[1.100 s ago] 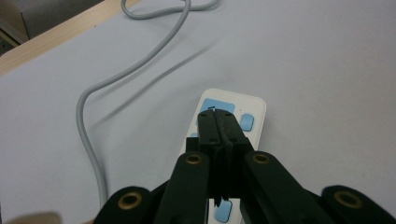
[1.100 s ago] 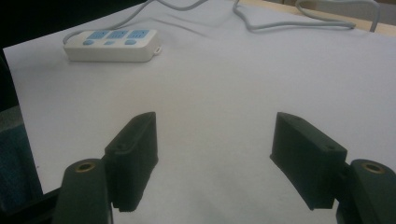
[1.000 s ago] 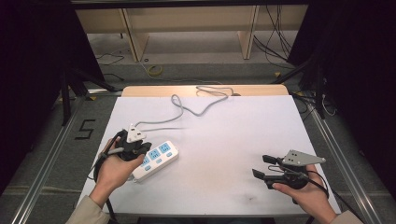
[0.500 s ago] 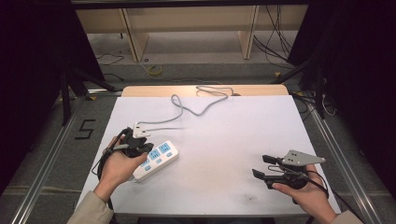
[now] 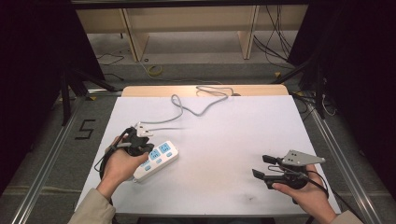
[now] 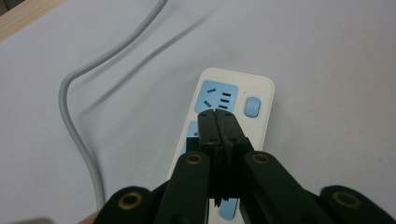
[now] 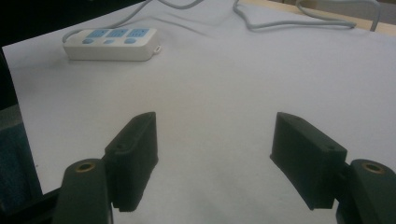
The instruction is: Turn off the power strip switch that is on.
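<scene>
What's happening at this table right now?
A person holds a gripper in each hand over a white table. The left gripper, jaws shut, hovers over a white power strip with blue sockets; contact is unclear. Its grey cord trails toward the far edge. The right gripper waits open, apart, holding nothing.

Left tool (image 6: pixel 215 114) closed, right tool (image 7: pixel 215 154) agape

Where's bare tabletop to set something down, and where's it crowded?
Free: the wide white stretch between the power strip and the right tongs, and the far right part of the table. Crowded: the near left, where the shut left tongs sit over the strip, and far left-centre, where its grey cable loops.
</scene>
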Demonstrator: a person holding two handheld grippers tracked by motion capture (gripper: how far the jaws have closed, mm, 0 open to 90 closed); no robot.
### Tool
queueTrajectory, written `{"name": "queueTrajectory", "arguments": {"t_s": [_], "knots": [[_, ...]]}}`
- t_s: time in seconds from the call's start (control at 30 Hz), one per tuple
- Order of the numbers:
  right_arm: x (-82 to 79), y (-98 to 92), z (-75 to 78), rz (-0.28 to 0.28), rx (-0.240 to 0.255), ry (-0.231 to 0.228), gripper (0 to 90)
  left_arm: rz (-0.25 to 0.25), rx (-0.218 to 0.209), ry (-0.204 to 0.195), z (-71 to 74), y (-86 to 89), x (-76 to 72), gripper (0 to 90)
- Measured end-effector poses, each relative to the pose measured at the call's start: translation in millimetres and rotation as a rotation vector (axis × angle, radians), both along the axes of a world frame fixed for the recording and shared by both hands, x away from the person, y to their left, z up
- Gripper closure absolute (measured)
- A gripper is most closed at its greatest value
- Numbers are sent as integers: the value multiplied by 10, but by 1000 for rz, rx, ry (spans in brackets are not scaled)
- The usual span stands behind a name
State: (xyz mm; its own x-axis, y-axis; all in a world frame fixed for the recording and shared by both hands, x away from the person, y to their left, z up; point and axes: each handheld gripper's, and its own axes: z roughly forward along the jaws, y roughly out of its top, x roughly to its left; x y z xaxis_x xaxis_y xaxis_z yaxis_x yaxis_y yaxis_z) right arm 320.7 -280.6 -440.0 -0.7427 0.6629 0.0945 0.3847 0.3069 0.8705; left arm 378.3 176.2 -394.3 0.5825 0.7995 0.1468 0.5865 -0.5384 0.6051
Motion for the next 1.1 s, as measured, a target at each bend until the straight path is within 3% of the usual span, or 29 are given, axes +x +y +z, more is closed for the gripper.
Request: {"name": "queueTrajectory", "arguments": {"t_s": [1.1], "knots": [[32,27,-9,8,-9,1,316,-6,5,66,-106,-79,84,899]]}}
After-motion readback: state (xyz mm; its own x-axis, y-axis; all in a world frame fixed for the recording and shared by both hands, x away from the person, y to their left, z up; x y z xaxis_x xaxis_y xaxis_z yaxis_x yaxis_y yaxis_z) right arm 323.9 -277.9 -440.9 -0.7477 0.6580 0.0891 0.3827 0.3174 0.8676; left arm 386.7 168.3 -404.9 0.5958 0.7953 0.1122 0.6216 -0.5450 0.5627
